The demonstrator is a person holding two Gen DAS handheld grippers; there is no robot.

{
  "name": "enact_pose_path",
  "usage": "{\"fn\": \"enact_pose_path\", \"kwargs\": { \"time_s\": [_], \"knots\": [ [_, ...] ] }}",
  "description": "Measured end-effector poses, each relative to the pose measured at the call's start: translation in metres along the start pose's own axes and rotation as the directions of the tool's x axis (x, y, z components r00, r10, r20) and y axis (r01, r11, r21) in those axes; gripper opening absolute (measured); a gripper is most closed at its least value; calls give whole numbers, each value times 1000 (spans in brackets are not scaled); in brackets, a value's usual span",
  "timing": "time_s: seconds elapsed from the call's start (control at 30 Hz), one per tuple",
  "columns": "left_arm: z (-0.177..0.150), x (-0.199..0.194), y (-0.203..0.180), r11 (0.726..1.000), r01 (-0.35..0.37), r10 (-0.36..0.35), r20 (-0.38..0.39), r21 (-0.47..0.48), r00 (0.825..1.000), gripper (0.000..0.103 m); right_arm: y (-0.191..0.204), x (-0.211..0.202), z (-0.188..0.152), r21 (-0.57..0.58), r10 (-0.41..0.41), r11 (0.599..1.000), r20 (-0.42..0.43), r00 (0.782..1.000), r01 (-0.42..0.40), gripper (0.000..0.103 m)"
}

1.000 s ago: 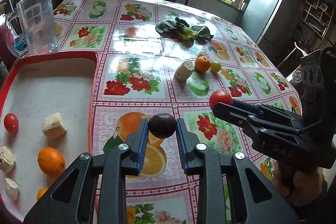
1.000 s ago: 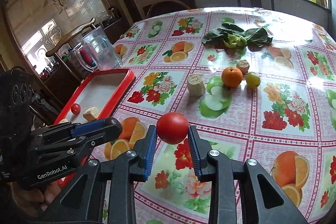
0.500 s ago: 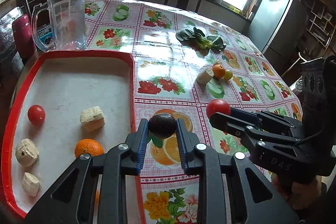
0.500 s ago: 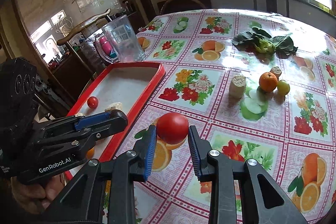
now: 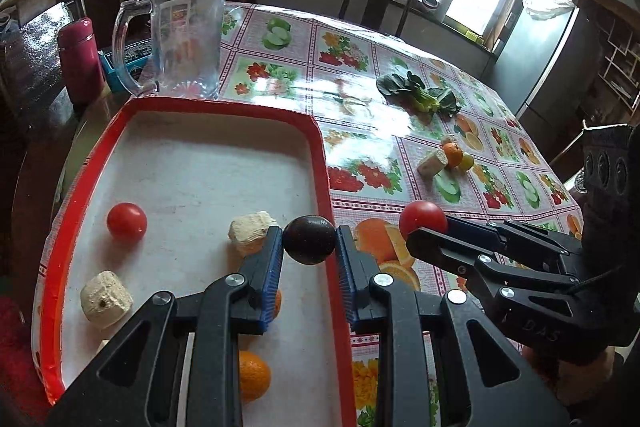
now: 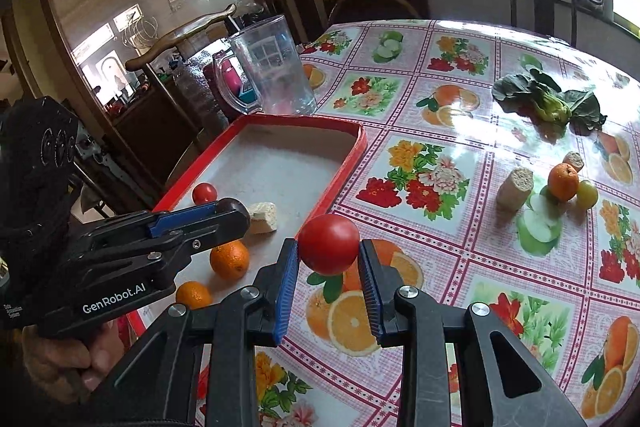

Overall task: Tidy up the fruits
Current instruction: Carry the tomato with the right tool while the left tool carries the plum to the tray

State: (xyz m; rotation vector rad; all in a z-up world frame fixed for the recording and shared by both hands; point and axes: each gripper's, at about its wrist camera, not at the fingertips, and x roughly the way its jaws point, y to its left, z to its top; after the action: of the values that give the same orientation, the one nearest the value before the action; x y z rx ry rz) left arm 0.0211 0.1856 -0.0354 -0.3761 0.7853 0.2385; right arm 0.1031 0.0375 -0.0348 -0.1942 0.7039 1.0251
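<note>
My left gripper (image 5: 309,241) is shut on a dark purple round fruit (image 5: 309,239), held above the right rim of the red tray (image 5: 224,107). My right gripper (image 6: 329,251) is shut on a red tomato (image 6: 329,243), hanging over the tablecloth just right of the tray (image 6: 340,171). In the tray lie a small tomato (image 5: 127,221), beige chunks (image 5: 105,298) and oranges (image 5: 253,374). Farther out on the table sit an orange (image 6: 563,181), a green-yellow fruit (image 6: 586,194) and a beige chunk (image 6: 515,188).
A clear glass pitcher (image 5: 185,35) stands behind the tray, with a red flask (image 5: 79,59) to its left. Leafy greens (image 5: 418,95) lie mid-table. A person's hand (image 6: 60,359) holds the left gripper. Chairs and a window counter line the far side.
Both grippers have carried their fruits leftward toward the tray. The left one went from over the tablecloth to the tray's right rim; the right one followed beside it.
</note>
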Motion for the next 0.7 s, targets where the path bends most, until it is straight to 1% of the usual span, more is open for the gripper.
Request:
{"fn": "enact_pose_path", "kwargs": {
  "time_s": [0.27,0.43,0.53,0.7],
  "knots": [
    [9,-1,19,1000,-23,24,11,-10,1000,24,12,15,13,-24,15,1000,-7,1000,-16,31],
    [20,-1,39,998,-48,49,20,-41,999,24,19,31,26,-38,26,999,-18,1000,-27,31],
    [26,3,53,996,-77,78,12,-48,997,24,26,44,35,-53,36,998,-27,999,-38,31],
    [38,20,75,991,-115,114,-16,-73,993,24,33,69,49,-73,30,997,-45,999,-33,31]
  ]
}}
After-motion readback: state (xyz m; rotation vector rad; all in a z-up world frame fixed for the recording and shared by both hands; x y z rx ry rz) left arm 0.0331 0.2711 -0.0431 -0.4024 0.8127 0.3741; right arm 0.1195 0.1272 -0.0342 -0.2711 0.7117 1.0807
